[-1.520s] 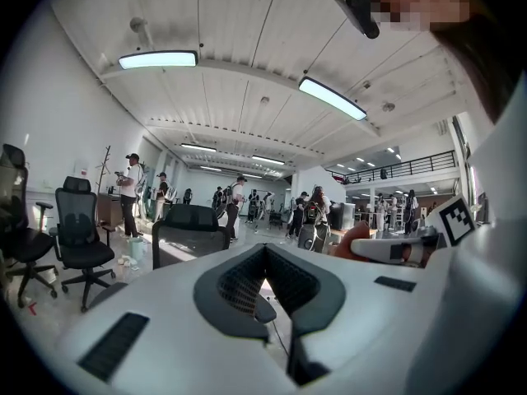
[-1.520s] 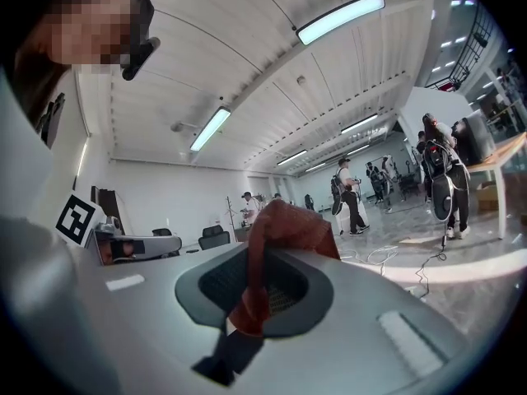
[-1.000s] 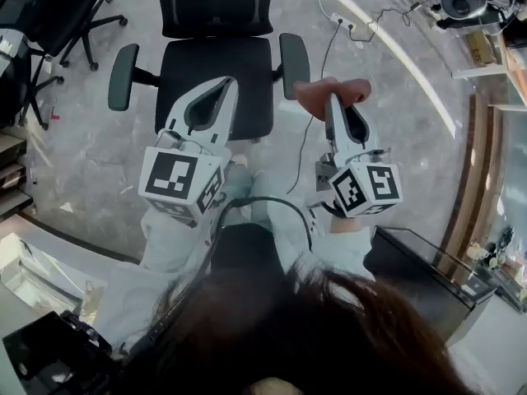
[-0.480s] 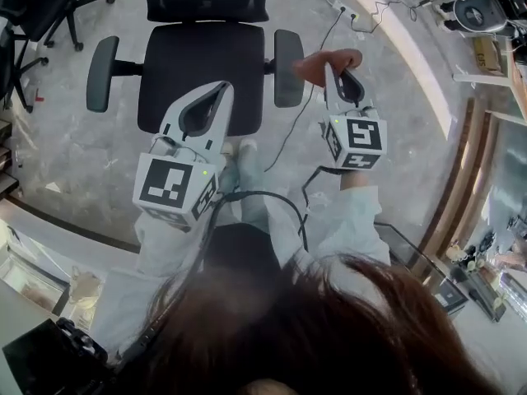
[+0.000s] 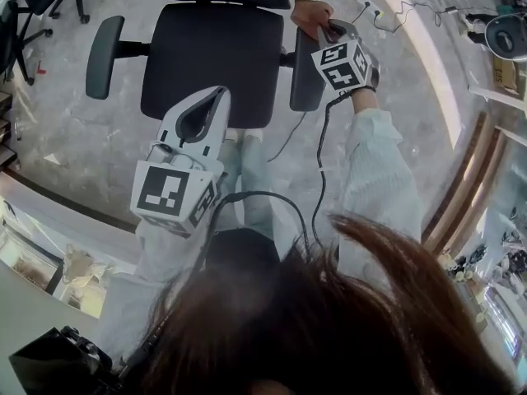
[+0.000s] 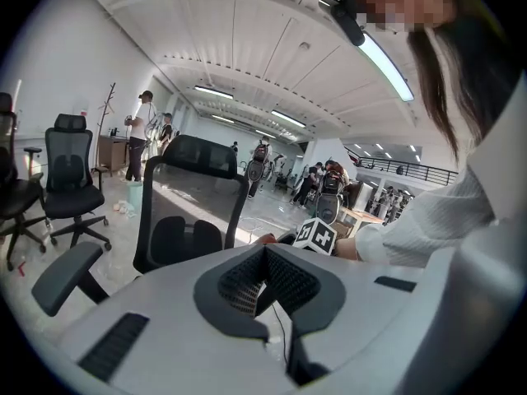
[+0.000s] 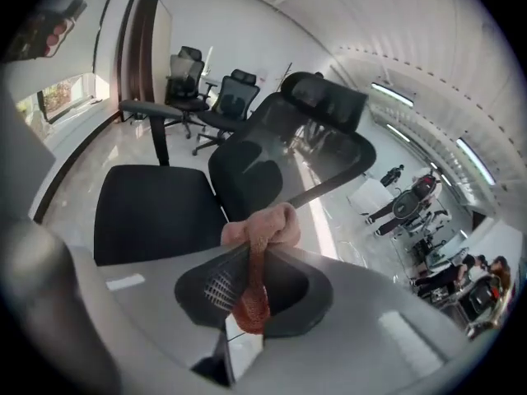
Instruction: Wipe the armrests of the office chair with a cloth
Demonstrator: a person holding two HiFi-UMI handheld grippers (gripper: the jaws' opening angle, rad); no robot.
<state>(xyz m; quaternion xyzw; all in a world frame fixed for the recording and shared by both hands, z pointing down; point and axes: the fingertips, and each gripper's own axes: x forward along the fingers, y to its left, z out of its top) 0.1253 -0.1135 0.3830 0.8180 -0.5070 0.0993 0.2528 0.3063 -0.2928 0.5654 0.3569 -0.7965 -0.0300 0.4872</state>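
**A:** Cloth (image 7: 262, 229): what could go wrong?

**B:** Only a narrow fold is pinched, so dragging along the pad could likely tug it free.

**A:** Where is everything?

**B:** Left armrest (image 5: 100, 46) is at ten o'clock. The left gripper (image 5: 219, 93), jaws together on nothing, hovers at the seat's (image 5: 206, 56) six o'clock edge. The right armrest (image 5: 306, 81) is at one o'clock. At its twelve o'clock end, the right gripper (image 5: 328, 33) is clamped on the cloth. I cannot tell whether cloth and pad touch.
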